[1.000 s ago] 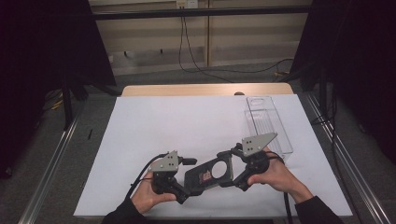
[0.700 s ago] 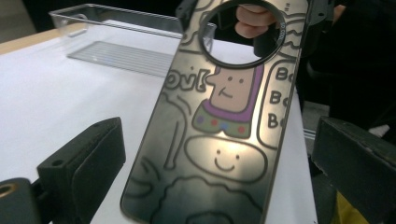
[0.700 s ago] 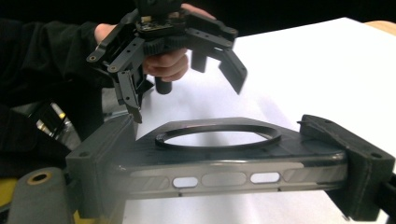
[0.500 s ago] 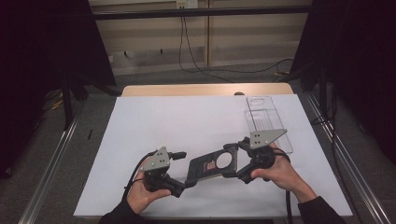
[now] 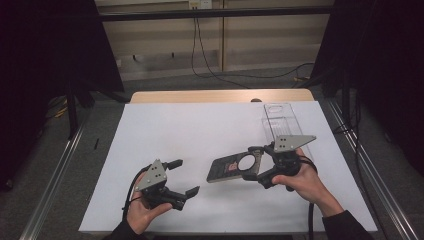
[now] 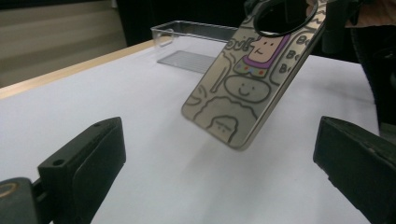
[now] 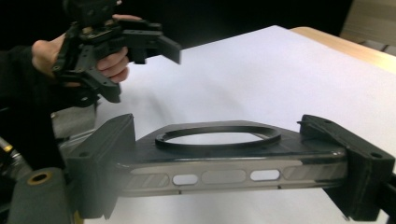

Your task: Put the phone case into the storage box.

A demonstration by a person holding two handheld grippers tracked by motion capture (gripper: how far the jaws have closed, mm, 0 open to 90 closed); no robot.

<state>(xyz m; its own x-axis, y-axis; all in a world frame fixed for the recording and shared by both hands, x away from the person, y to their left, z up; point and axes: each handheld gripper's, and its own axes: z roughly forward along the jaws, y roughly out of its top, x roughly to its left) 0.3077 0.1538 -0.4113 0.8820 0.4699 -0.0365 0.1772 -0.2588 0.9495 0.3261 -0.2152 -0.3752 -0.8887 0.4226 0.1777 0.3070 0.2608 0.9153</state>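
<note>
Phone case clamped in right tool (apparently off the table).

High view: fixed above the near edge, facing forward and down over the whole bench. Left gripper view: low and close, facing the phone case at upper right of frame. Right gripper view: very close along the case. All three share the case.

On the white tabletop, the right tongs grip a phone case held tilted. The left tongs, at eight o'clock from it, gape empty. A clear tray sits at one o'clock.
</note>
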